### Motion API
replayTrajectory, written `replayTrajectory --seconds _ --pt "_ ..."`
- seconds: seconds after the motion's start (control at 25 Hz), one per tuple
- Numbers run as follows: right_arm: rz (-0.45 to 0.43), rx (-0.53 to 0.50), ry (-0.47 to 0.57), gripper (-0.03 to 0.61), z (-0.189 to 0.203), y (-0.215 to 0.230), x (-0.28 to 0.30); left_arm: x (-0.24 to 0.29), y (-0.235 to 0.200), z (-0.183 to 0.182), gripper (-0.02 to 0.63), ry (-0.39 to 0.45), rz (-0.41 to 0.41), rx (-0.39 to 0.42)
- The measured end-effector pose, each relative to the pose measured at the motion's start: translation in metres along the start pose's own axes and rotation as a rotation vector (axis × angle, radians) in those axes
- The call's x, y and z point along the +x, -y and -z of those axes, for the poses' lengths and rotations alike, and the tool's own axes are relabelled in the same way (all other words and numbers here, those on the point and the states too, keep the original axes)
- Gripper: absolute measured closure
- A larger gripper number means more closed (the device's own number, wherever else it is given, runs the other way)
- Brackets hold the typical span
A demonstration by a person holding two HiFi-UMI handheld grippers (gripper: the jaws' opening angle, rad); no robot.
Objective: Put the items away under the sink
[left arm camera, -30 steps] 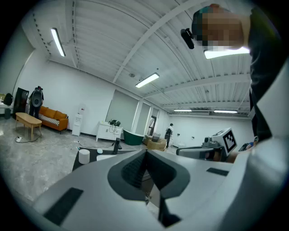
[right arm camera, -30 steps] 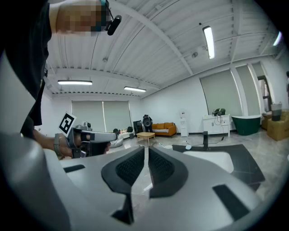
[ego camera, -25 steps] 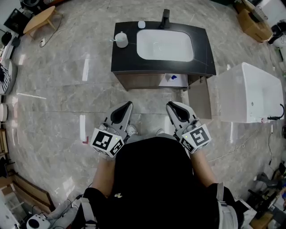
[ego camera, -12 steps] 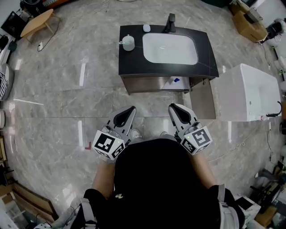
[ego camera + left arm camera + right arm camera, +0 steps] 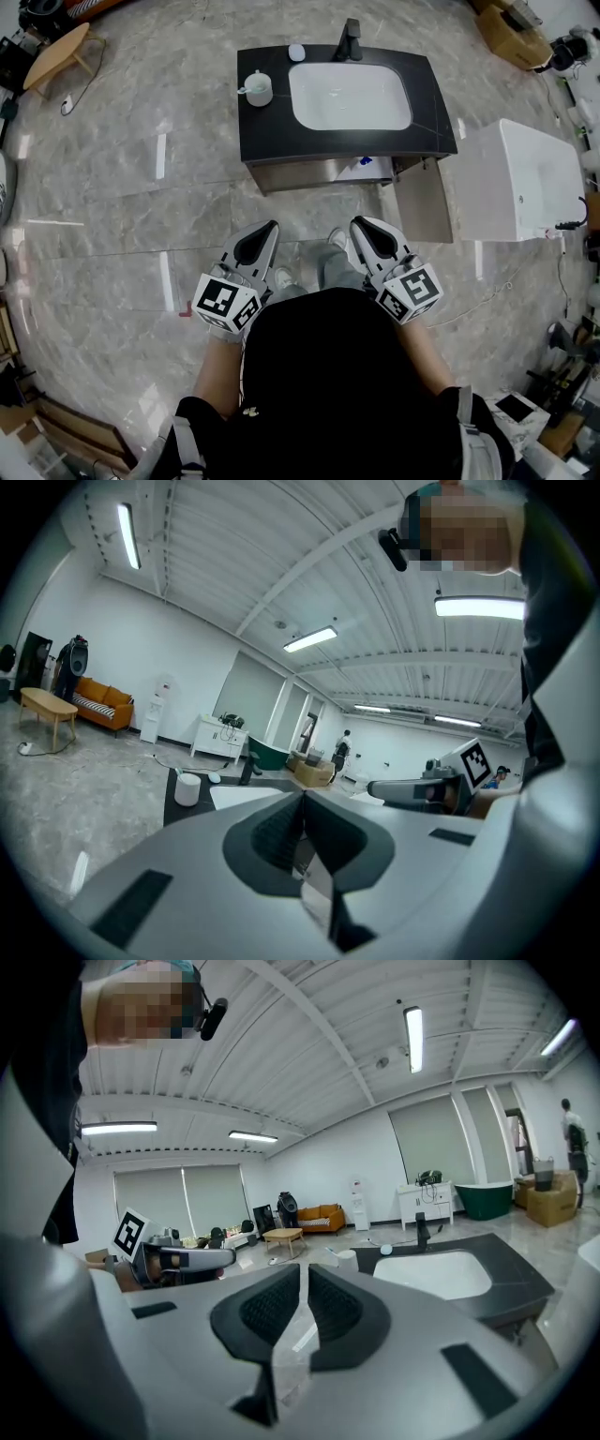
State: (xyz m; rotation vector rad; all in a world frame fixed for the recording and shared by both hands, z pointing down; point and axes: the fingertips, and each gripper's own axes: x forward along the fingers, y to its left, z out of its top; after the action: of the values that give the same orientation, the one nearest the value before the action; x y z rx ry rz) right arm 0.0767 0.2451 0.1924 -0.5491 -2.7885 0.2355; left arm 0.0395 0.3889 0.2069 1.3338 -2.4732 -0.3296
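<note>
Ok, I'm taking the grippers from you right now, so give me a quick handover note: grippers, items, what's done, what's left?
Left gripper: shut, empty, held short of the vanity.
Right gripper: likewise shut and empty.
Items: white cup and small white round piece sit on the black countertop beside the basin.
Done: cabinet door below the basin stands open; something white and blue shows inside.
Left: both countertop items probably go in beside it.
</note>
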Motion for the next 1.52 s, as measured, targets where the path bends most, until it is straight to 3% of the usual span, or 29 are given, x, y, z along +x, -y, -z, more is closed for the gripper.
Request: replayTrajectory --seconds 0.48,0.92,1.28,1.52 --pt "-0.091 0.011 0.010 0.532 -0.035 0.112 0.037 0.106 -0.018 -0.024 0.591 0.001 -0.126 -0.059" --pt "-0.145 0.037 0.021 0.532 -0.051 0.220 0.037 0.194 -0.014 -0.036 0.591 0.003 -0.262 -0.075" --pt "-0.221 0.007 0.017 0.531 -0.066 0.234 0.071 0.207 -0.043 -0.032 0.591 -0.020 -0.363 -0.096" --pt "-0.236 -0.013 0.002 0.531 -0.074 0.222 0.109 0.209 -0.080 -0.029 0.591 -0.045 -0.349 -0.104"
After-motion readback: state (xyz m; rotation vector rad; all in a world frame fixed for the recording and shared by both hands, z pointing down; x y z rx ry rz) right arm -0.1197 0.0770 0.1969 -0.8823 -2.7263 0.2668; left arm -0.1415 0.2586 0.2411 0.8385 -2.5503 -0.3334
